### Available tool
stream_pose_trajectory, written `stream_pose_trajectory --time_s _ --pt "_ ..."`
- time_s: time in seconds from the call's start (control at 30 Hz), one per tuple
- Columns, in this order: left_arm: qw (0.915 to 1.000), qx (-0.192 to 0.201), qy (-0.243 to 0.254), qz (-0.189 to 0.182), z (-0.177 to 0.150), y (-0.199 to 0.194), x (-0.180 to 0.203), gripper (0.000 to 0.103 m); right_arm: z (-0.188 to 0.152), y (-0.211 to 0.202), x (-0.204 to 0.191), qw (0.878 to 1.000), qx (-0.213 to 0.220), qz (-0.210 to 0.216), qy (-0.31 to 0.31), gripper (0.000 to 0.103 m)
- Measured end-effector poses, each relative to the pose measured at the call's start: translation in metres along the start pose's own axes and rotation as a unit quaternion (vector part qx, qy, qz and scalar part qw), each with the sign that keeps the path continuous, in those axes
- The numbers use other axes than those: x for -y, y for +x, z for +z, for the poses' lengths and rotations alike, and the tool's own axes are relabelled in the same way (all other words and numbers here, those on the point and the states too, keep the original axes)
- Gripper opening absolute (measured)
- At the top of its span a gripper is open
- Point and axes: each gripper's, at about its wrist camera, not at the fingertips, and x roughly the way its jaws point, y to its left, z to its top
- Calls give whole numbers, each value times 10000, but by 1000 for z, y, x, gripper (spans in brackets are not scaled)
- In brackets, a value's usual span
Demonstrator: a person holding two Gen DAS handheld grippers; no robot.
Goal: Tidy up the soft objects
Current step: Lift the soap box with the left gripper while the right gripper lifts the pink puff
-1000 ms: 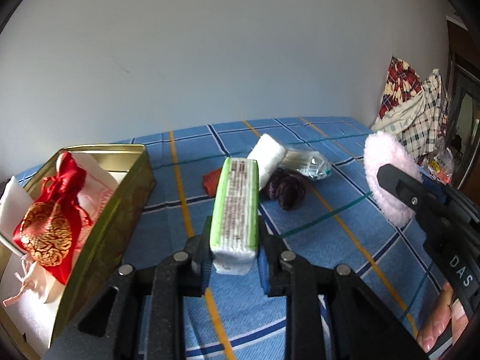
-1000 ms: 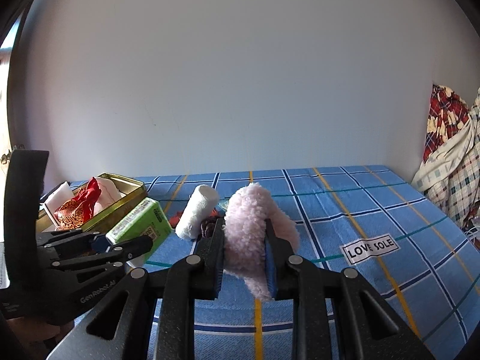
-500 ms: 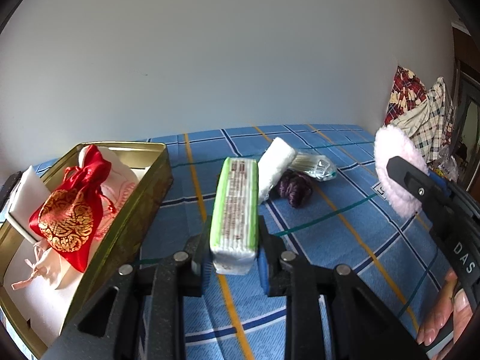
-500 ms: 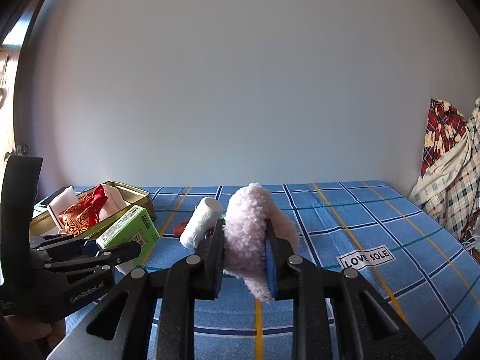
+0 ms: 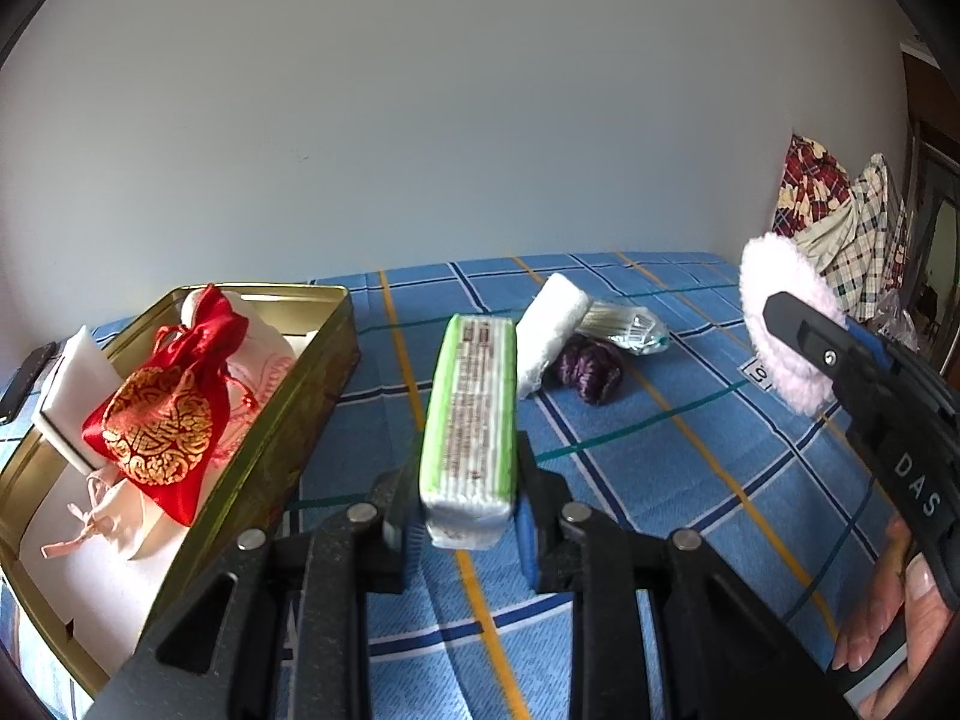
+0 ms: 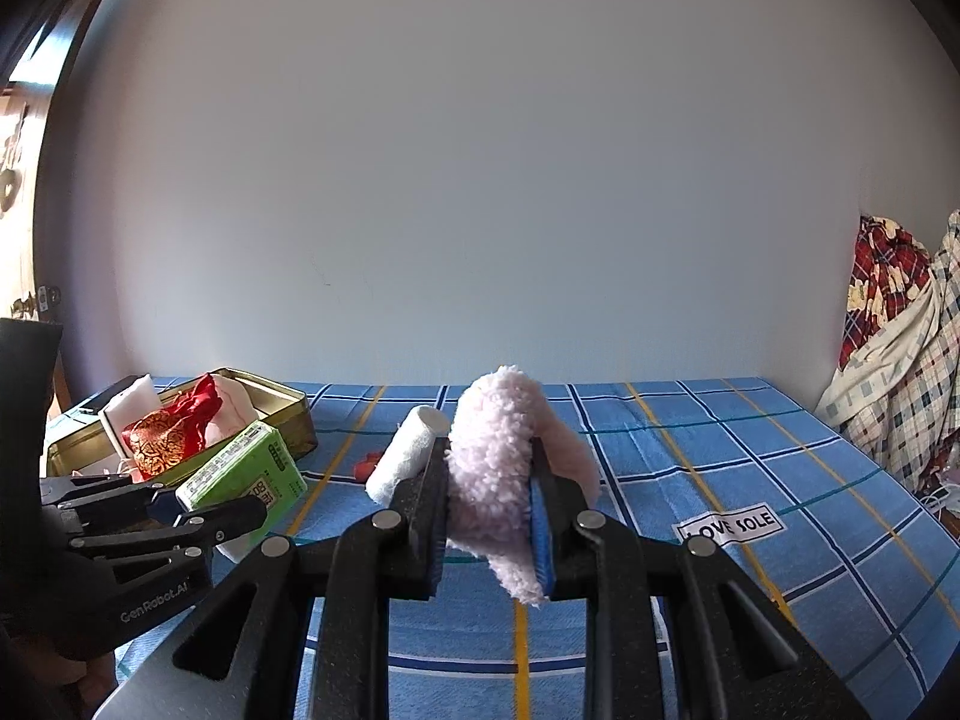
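Observation:
My left gripper [image 5: 465, 471] is shut on a green tissue pack [image 5: 471, 420] and holds it above the blue checked cloth, just right of the gold tin [image 5: 288, 420]. The tin holds a red and gold pouch [image 5: 162, 414], a pale pink pouch [image 5: 120, 525] and a white block [image 5: 72, 384]. My right gripper [image 6: 489, 501] is shut on a fluffy pink puff [image 6: 498, 468], held above the cloth; the puff also shows in the left wrist view [image 5: 780, 324]. The left gripper with the tissue pack [image 6: 246, 474] shows at the left of the right wrist view.
On the cloth lie a white roll [image 5: 552, 324], a purple yarn bundle [image 5: 588, 366] and a clear packet of cotton swabs [image 5: 627, 327]. A small red item [image 6: 363, 467] lies by the roll. Plaid clothes [image 6: 900, 354] hang at the right. A "LOVE SOLE" label [image 6: 732, 528] is on the cloth.
Both grippers have lifted a little with their loads. The tin has come further into the left wrist view, closer to the tissue pack.

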Motion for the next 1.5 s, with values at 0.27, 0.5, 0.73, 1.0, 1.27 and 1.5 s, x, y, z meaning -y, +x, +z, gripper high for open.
stream_pose_trajectory --time_s 0.27,0.5,0.73,1.0,1.27,1.5 --pt "9999 -11 -111 17 -2 -2 -5 23 0 -3 -4 9999 42 148 -74 25" --pt "9997 -29 -215 58 -3 -3 -9 23 0 -6 -4 9996 47 251 -110 25" --pt "9996 -27 -265 88 -5 -6 -11 23 0 -11 -1 9994 65 317 -131 25" --pt "9994 -10 -341 97 -8 -10 -15 23 0 -16 1 9993 80 349 -145 25" --pt "9991 0 -422 59 -9 -11 -19 23 0 -17 1 9992 73 355 -142 25" --pt "9987 25 -507 55 -11 -14 -22 23 0 -19 1 9992 81 370 -151 25"
